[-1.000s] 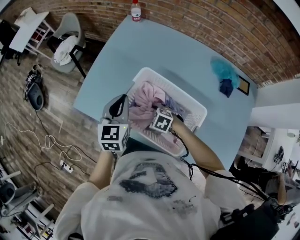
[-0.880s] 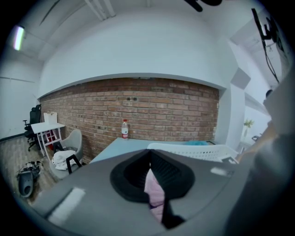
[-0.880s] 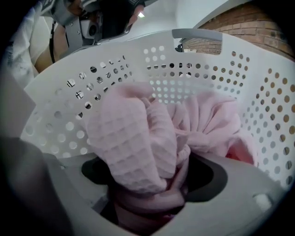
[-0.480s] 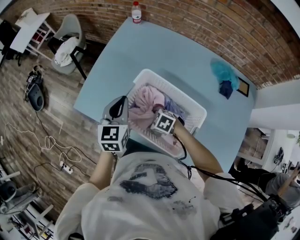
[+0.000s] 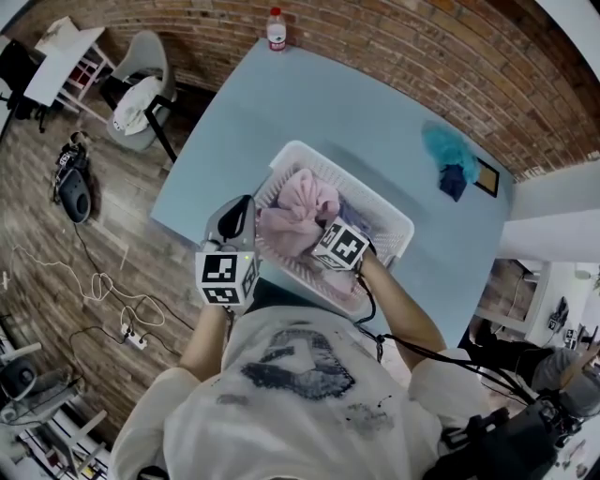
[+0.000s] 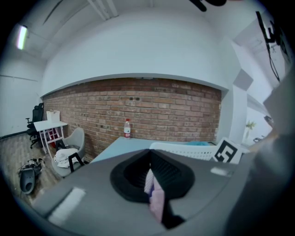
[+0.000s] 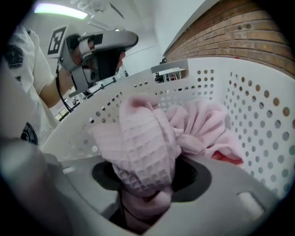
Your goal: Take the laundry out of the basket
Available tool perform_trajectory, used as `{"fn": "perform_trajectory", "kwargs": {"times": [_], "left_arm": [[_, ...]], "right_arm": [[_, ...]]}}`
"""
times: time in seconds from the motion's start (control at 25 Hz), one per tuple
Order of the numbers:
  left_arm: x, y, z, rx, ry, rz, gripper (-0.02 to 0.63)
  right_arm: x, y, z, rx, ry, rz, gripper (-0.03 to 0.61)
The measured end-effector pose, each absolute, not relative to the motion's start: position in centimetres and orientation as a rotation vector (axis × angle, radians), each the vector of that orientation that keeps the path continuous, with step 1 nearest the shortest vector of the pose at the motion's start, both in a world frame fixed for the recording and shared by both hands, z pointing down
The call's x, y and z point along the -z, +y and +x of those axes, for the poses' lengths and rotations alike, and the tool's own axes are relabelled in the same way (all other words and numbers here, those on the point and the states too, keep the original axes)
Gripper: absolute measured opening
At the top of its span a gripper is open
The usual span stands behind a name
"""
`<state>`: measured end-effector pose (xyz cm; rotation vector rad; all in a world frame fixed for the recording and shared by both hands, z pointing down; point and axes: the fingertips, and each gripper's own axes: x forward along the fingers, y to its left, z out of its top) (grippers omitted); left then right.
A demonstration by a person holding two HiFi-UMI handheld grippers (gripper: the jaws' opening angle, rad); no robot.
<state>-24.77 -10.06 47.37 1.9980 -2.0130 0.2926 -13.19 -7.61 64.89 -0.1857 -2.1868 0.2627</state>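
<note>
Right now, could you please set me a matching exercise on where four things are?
1 pink cloth
2 water bottle
3 teal cloth
4 laundry basket

A far edge of the table, by the brick wall
B gripped by the right gripper
C near edge of the table
D on the table, right of the basket

Pairs: 1-B, 2-A, 3-D, 4-C. Those jaws have just closed on it.

Pink waffle-weave cloth (image 7: 143,147), soft and matt, is bunching in the right gripper (image 7: 146,191), whose grey plastic shell is showing a smooth, dull finish. Around the gripper the white perforated plastic basket (image 7: 258,108) is gleaming slightly. Beyond it a rough red brick wall (image 7: 258,27) is showing.
</note>
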Motion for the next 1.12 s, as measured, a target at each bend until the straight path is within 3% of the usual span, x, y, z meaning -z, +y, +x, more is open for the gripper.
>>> {"fn": "perform_trajectory", "kwargs": {"times": [1.12], "left_arm": [[-44.9,-13.8,-29.7,-0.333,-1.765,2.384,-0.009]], "right_arm": [[-48.8,-11.9,-14.0,-0.414,-2.500,0.594,0.253]]}}
